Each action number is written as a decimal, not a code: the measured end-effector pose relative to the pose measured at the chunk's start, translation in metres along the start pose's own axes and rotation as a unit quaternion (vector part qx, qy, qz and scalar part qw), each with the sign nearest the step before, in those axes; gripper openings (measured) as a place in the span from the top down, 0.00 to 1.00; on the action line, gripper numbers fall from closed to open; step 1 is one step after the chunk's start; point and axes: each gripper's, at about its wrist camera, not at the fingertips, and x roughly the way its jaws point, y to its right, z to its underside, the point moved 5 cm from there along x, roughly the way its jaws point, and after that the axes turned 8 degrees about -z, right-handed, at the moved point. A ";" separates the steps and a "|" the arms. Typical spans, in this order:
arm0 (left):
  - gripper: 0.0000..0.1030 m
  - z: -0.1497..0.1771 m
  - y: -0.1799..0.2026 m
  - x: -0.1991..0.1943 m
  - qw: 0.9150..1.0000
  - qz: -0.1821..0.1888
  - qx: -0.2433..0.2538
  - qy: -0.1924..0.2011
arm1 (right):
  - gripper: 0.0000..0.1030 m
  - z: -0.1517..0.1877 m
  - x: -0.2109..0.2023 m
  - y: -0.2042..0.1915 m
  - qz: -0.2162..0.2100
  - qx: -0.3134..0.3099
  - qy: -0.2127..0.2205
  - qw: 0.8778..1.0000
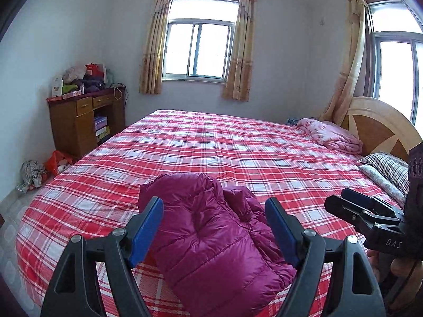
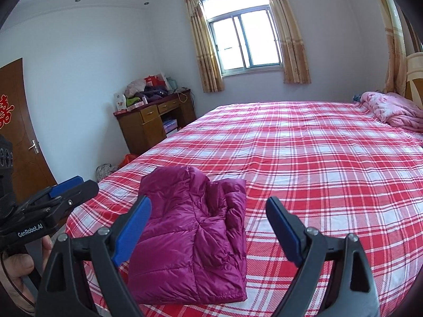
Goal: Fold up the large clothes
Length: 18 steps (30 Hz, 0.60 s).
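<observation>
The puffy magenta jacket (image 1: 211, 232) (image 2: 195, 237) lies folded into a thick bundle on the plaid bed (image 1: 224, 145) (image 2: 317, 158), near its front edge. Both the left gripper (image 1: 214, 224) and right gripper (image 2: 208, 227) hover just before it, jaws wide, holding nothing. Beyond the jacket, a pink blanket (image 1: 330, 134) lies by the headboard.

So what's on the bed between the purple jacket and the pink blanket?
Nothing but bare checked sheet between the purple jacket and the pink blanket, clearest in the right wrist view.
</observation>
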 end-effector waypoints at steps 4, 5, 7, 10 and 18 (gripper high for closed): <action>0.23 0.000 -0.001 -0.001 1.000 -0.002 -0.001 0.001 | 0.12 0.000 -0.003 0.000 0.001 -0.002 0.001 1.000; 0.23 0.001 -0.001 -0.001 1.000 -0.002 -0.002 0.000 | 0.11 0.000 -0.003 0.000 0.001 -0.002 0.002 1.000; 0.22 0.001 -0.002 -0.001 1.000 -0.002 -0.002 0.001 | 0.11 -0.001 -0.003 0.000 0.001 -0.003 0.002 1.000; 0.22 0.001 -0.002 -0.001 1.000 -0.003 -0.002 0.001 | 0.11 -0.001 -0.003 -0.001 0.001 -0.003 0.001 1.000; 0.22 0.003 -0.001 0.001 1.000 -0.006 -0.003 -0.005 | 0.11 0.000 -0.003 -0.002 0.001 -0.007 -0.002 1.000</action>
